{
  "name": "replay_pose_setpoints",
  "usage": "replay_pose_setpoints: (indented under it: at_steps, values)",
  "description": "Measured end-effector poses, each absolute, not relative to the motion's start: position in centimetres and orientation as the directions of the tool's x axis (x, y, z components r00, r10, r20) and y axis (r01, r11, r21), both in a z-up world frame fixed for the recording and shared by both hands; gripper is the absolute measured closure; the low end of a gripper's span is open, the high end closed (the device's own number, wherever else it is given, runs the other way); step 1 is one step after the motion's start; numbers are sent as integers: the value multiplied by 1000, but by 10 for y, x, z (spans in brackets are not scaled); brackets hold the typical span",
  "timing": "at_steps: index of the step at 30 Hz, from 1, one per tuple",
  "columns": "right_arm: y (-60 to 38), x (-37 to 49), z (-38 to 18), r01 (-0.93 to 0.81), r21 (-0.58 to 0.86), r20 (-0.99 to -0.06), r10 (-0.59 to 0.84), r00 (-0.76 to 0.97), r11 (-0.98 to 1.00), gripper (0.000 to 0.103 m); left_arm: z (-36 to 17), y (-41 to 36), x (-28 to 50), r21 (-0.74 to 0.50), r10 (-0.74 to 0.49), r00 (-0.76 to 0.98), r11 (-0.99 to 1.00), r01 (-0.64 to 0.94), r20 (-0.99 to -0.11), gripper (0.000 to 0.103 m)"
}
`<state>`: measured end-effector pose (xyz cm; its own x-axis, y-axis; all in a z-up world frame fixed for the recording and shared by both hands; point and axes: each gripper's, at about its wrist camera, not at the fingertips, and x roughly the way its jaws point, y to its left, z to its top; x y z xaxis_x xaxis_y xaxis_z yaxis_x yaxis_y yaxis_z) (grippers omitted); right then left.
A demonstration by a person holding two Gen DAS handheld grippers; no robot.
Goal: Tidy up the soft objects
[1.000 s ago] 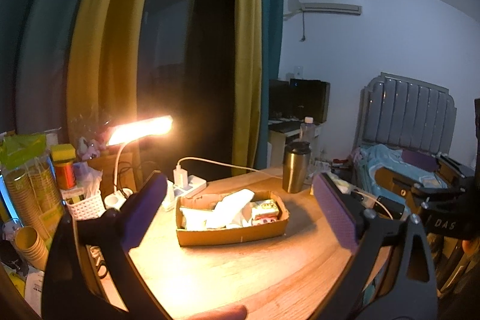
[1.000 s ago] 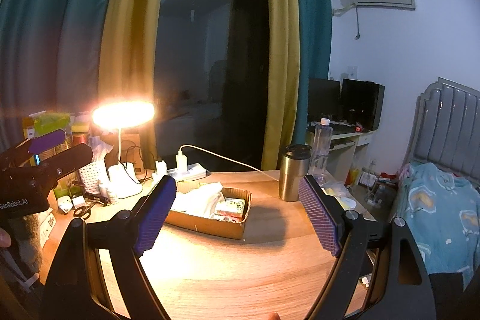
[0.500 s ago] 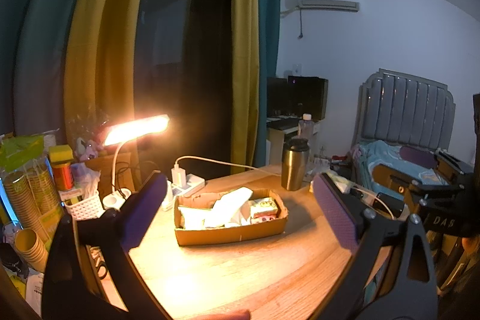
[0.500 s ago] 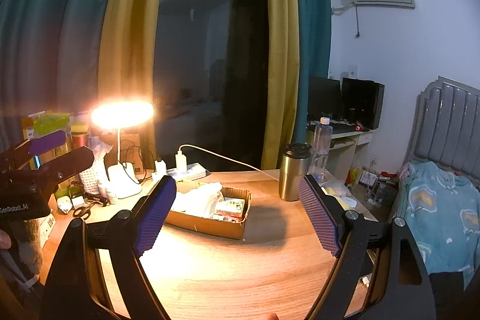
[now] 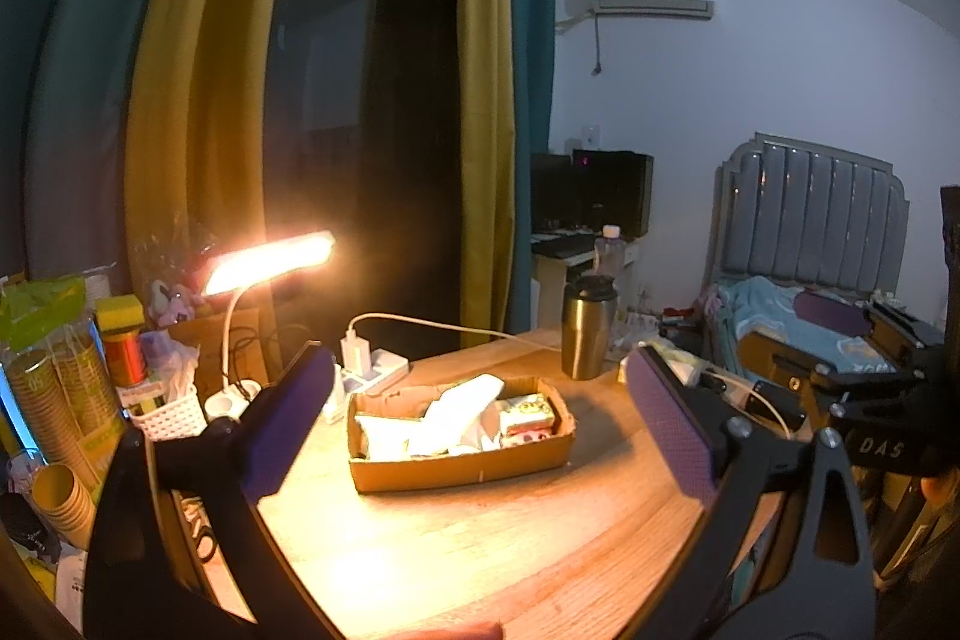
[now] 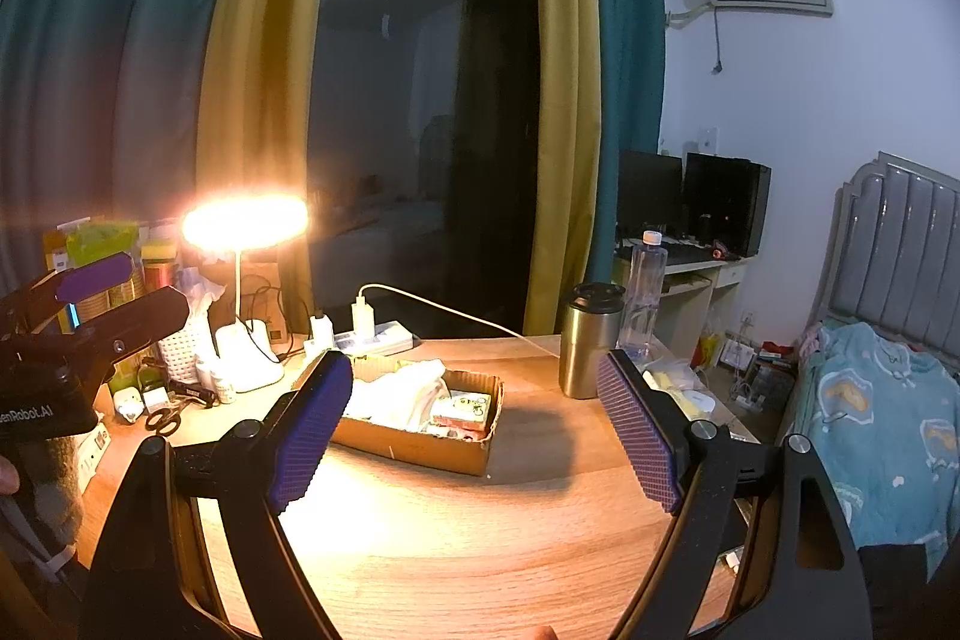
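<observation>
Both the left gripper (image 5: 480, 418) and right gripper (image 6: 474, 424) were wide and empty short of the cardboard box (image 5: 459, 469); best to descend squarely over the white cloth (image 5: 456, 409) inside it before closing.

Shallow cardboard box (image 5: 459, 469) on wooden desk, white soft cloths (image 6: 399, 394) and small packets (image 5: 525, 409) inside

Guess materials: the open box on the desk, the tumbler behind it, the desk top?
Box: likely corrugated cardboard, matte brown with raw, bent edges. Tumbler: looks like brushed stainless steel, soft vertical sheen, dark probably plastic lid. Desk top: wood-grain surface, semi-gloss under the lamp; solid wood or laminate unclear.
</observation>
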<state>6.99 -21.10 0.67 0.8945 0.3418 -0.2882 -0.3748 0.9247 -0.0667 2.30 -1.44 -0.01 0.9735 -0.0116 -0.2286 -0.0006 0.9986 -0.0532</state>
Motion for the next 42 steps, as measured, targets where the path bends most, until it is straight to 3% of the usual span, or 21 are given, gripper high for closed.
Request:
replay_pose_setpoints:
  at_steps: [42]
  values:
    - [-211,69,6,-378,-66,-294,344,891,923,17,-2,-17,22,-42,-29,974,999,20,-226,4]
